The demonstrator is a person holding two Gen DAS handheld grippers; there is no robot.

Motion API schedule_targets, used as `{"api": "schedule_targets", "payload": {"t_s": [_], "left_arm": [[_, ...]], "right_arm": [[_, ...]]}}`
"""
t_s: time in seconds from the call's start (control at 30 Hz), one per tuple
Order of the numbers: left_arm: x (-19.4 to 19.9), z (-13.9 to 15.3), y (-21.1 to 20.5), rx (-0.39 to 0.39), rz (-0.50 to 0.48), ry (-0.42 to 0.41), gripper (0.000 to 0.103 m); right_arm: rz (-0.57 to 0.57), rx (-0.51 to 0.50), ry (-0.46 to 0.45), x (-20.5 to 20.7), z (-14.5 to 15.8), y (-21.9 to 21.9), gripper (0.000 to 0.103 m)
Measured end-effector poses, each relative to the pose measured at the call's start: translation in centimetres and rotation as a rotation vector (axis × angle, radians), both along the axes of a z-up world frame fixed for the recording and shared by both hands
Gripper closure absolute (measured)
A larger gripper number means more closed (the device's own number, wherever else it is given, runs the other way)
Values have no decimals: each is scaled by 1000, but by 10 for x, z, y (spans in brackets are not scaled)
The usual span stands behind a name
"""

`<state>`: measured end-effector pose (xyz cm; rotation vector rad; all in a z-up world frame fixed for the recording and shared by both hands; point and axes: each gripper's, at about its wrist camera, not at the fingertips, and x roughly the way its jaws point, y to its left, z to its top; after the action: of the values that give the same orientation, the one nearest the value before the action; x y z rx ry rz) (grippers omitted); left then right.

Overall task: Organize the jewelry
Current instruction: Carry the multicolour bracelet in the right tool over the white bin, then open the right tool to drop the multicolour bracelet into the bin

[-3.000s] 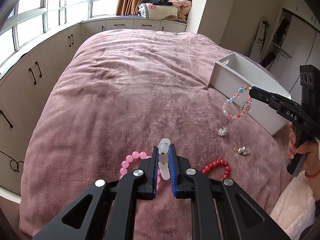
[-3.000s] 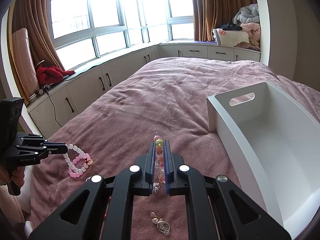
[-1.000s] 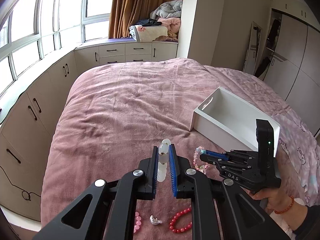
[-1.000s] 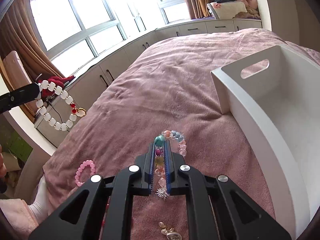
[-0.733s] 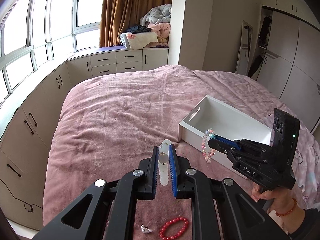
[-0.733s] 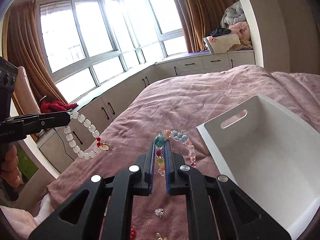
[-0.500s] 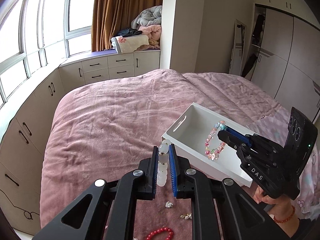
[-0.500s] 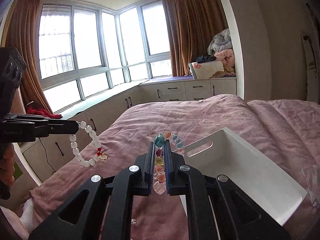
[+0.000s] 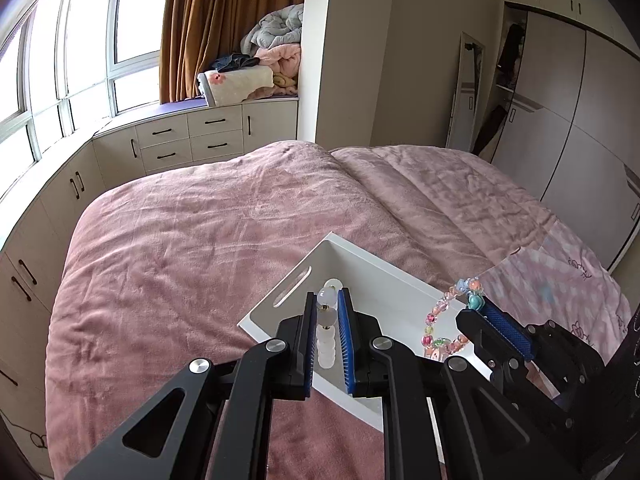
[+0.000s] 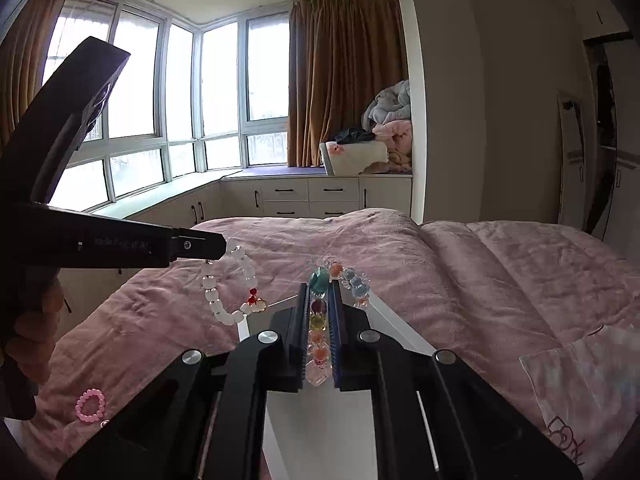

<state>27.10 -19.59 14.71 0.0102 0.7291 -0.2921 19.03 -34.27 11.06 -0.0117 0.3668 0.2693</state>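
- Now the white bead bracelet (image 9: 327,330) is pinched between the blue pads of the left gripper (image 9: 328,334), and its loop hangs down over the white box (image 9: 404,280)
- The colourful bead bracelet (image 9: 444,326) is pinched in the tips of the right gripper (image 9: 478,306), and in the left wrist view it dangles at about 3 o'clock from the white one, also over the box
- Both grippers are squeezed nearly shut, each on its own bracelet, with only beads between the pads
- The box sits on the pink blanket (image 9: 200,240) right under both loops, so the way to go is straight down, at 6 o'clock
- The long side of the box runs from about 10 o'clock to 4 o'clock in the left wrist view, with the handle slot at the 10 o'clock end
- The left gripper hangs near that handle end, and the right gripper hangs near the middle; I think both are about as close to dropping
- In the right wrist view a small pink bracelet (image 10: 91,405) lies on the blanket at about 8 o'clock, well away from the box, so it is not put away yet
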Motion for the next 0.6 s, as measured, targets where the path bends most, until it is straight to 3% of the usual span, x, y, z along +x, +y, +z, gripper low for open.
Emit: {"api": "schedule_targets", "payload": {"t_s": [0.2, 0.5, 0.57, 0.6], "left_arm": [[31, -33, -25, 7, 13, 46, 87], [63, -72, -24, -6, 57, 78, 86], [68, -78, -22, 1, 68, 93, 77], [68, -80, -22, 11, 74, 93, 67]], "right_arm": [[-32, -10, 75, 19, -20, -10, 93], [-70, -83, 137, 37, -46, -11, 90], [-90, -119, 136, 38, -53, -7, 75], [-103, -131, 128, 38, -56, -6, 55]]}}
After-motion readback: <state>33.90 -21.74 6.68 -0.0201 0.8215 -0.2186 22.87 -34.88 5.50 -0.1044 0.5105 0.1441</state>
